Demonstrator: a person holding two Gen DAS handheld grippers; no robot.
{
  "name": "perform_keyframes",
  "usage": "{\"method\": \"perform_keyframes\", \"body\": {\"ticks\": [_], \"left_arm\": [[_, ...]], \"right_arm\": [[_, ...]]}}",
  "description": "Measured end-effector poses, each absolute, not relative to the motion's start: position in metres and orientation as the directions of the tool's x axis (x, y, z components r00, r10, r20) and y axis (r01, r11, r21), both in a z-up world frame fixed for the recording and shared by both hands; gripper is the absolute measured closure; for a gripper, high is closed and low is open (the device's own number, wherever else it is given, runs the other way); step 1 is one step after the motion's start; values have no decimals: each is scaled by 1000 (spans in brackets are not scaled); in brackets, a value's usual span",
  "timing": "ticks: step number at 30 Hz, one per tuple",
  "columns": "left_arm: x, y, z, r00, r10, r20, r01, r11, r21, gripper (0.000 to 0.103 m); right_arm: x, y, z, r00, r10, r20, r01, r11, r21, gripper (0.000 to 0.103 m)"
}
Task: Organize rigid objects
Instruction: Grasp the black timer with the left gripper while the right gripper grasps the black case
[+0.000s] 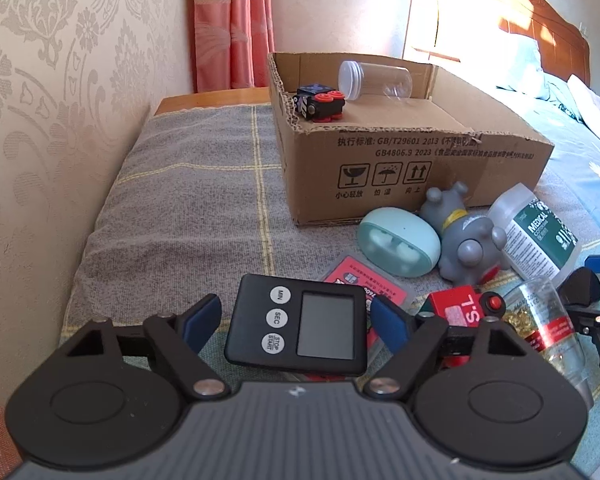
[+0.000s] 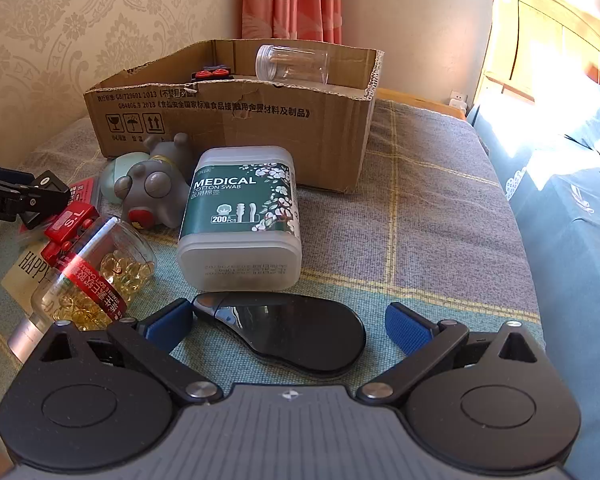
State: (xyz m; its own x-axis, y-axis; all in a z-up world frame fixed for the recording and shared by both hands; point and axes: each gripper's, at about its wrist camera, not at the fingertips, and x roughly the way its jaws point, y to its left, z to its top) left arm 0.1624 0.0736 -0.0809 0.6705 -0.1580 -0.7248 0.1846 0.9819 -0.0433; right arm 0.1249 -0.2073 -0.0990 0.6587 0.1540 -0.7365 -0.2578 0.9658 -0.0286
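A black digital timer (image 1: 300, 324) lies on the checked blanket between the blue pads of my left gripper (image 1: 296, 316). A narrow gap shows on each side, so the jaws stand open around it. My right gripper (image 2: 288, 320) is open as well, with a glossy black oval object (image 2: 296, 332) lying between its fingers; the left pad (image 2: 172, 320) is close to its narrow end. An open cardboard box (image 1: 400, 156) stands behind, holding a clear jar with a white lid (image 1: 374, 80) and a black toy with red knobs (image 1: 320, 104).
In front of the box lie a mint earbud case (image 1: 398, 242), a grey toy figure (image 1: 464, 236), a cotton swab tub (image 2: 240, 216), a capsule bottle (image 2: 92, 276), a red toy (image 1: 460, 308) and a red card (image 1: 360, 276). A wall runs along the left; a bed lies right.
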Motion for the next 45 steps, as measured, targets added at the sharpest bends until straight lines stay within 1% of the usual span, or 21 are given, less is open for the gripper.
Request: {"method": "perform_keyframes", "body": {"ticks": [1,3,10,15,20,26,29,30,38,45], "left_arm": [[162,74,-80,670,-167,-724,189,981,-52,31],[161,73,-80,667,-174,-725,189,980,-61,33],[153,66,-79,659,-180,-730,184,980,-75,33],[148,62,-79,663,-170,-729,181,981,-64,33],[144,58,-78,662,-159,-732,205,978,-27,34],[144,59,-79,661,-161,-733,209,978,-27,34],[145,58,-79,658,-160,-736,211,977,-24,34],[145,58,-79,657,-158,-737,211,977,-21,34],[146,59,-76,645,-156,-748,204,979,-28,34],[141,57,-62,654,-163,-738,207,978,-32,34]], "right_arm": [[125,-207,-99,657,152,-738,-256,966,-29,0],[124,-206,-98,655,147,-741,-251,968,-29,0],[123,-198,-98,650,135,-748,-236,971,-30,0],[125,-198,-97,653,110,-750,-202,979,-33,0],[122,-202,-96,648,80,-758,-156,987,-28,0],[120,-192,-97,655,83,-751,-161,986,-32,0],[120,-193,-95,658,79,-748,-156,987,-34,6],[120,-194,-94,660,75,-748,-152,988,-35,10],[121,-196,-89,649,74,-757,-163,986,-44,10],[116,-202,-76,649,107,-753,-205,978,-38,10]]}}
